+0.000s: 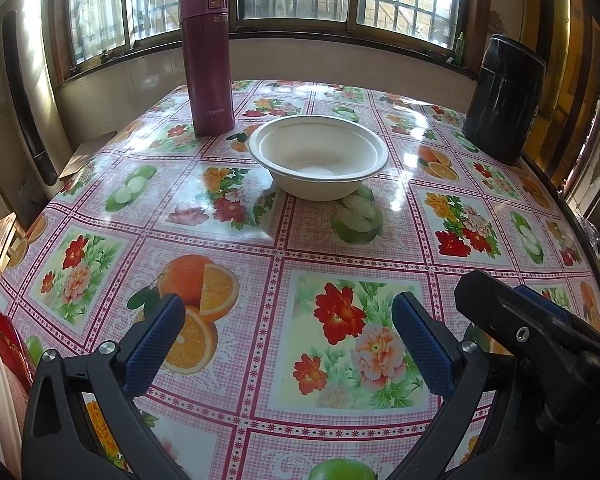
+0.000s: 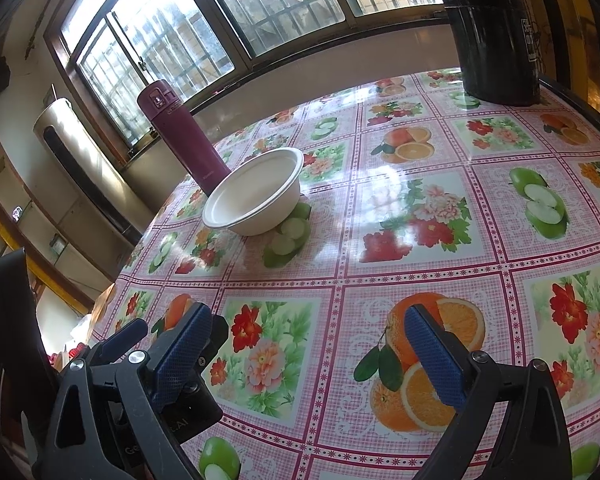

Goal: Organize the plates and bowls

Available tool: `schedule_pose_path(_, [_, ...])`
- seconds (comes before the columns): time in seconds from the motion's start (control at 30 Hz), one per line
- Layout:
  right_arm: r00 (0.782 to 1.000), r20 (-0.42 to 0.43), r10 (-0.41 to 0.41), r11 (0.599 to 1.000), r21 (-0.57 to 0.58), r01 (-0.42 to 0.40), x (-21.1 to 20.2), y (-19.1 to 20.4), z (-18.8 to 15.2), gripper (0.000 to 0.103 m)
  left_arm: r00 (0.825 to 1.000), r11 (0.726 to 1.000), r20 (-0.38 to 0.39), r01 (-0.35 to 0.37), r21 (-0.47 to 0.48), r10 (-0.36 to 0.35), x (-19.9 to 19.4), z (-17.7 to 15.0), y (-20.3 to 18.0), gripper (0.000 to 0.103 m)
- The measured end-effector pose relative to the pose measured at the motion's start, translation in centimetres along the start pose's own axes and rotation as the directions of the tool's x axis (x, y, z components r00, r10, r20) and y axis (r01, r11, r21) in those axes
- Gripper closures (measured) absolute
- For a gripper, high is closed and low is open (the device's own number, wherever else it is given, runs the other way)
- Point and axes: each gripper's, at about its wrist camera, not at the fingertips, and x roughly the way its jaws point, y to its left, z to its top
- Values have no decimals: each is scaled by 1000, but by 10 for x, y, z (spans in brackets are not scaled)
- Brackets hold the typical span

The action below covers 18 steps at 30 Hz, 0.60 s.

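A white bowl (image 1: 318, 156) stands upright and empty on the flowered tablecloth (image 1: 260, 248), near the table's middle. It also shows in the right wrist view (image 2: 256, 192). My left gripper (image 1: 288, 344) is open and empty, low over the near part of the table, well short of the bowl. My right gripper (image 2: 308, 352) is open and empty, beside the left one, and shows at the right edge of the left wrist view (image 1: 532, 332). Red and white dishes (image 1: 0, 364) sit at the far left edge, mostly cut off.
A maroon thermos (image 1: 209, 56) stands just behind and left of the bowl, also in the right wrist view (image 2: 180, 136). A tall black container (image 1: 504, 100) stands at the table's far right corner. Windows and a white appliance (image 1: 28, 92) lie beyond the table.
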Motion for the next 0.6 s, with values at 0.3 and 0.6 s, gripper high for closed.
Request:
schedule_pose_path(0.3, [1000,1,12,1000,12,-12,0,-2,1,5,1000,1000,11,-2,2,2,-4,-1,1,0])
schedule_pose_path(0.6, [999,33,14,993,113,-18,-7,-25,12,5,1000,1000,-3,-13,22,13,-14,15,11,0])
